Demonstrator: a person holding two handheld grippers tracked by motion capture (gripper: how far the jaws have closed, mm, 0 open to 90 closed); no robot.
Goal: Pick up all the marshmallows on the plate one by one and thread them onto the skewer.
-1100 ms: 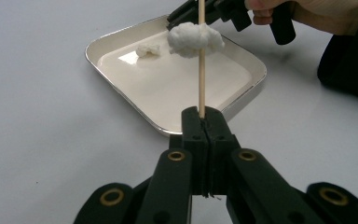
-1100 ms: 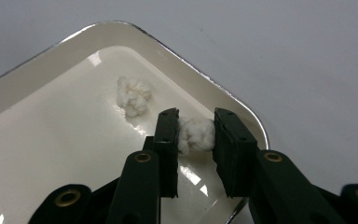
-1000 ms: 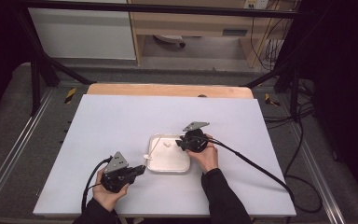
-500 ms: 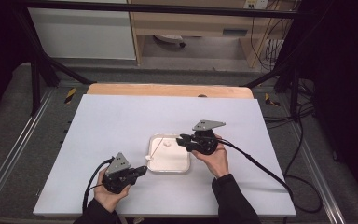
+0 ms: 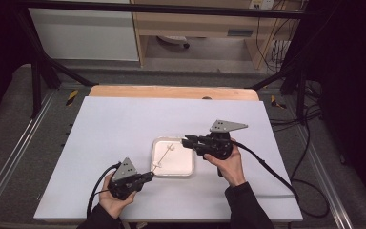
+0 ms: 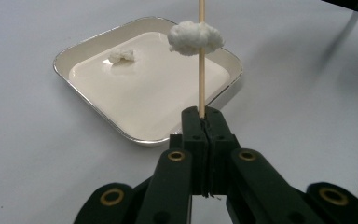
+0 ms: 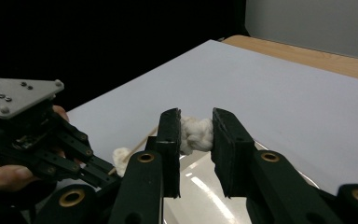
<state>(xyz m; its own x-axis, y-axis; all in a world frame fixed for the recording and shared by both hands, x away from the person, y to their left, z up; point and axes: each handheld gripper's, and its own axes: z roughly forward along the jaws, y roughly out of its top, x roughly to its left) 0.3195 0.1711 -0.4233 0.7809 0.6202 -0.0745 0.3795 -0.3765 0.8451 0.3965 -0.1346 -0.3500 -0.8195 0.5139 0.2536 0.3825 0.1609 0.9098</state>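
Note:
A white square tray (image 5: 183, 167) lies mid-table. My left gripper (image 5: 148, 176) sits at the tray's near-left corner, shut on a thin wooden skewer (image 6: 201, 79) that slants over the tray. A white fluffy lump (image 6: 196, 37) is threaded on the skewer, and another small lump (image 6: 122, 56) lies in the tray (image 6: 98, 107). My right gripper (image 5: 187, 141) hovers above the tray's right side, pointing left, shut on a white fluffy lump (image 7: 196, 135). In the right gripper view, the left gripper (image 7: 103, 171) and its skewered lump (image 7: 120, 156) show beyond my jaws.
The white tabletop (image 5: 124, 124) has open room to the left and behind the tray. A wooden strip (image 5: 171, 92) runs along its far edge. Black cables (image 5: 267, 167) trail from the right gripper across the table's right side and off its edge.
My right gripper has lifted off the tray and moved right and up with the white lump between its jaws. The left gripper and skewer have stayed put.

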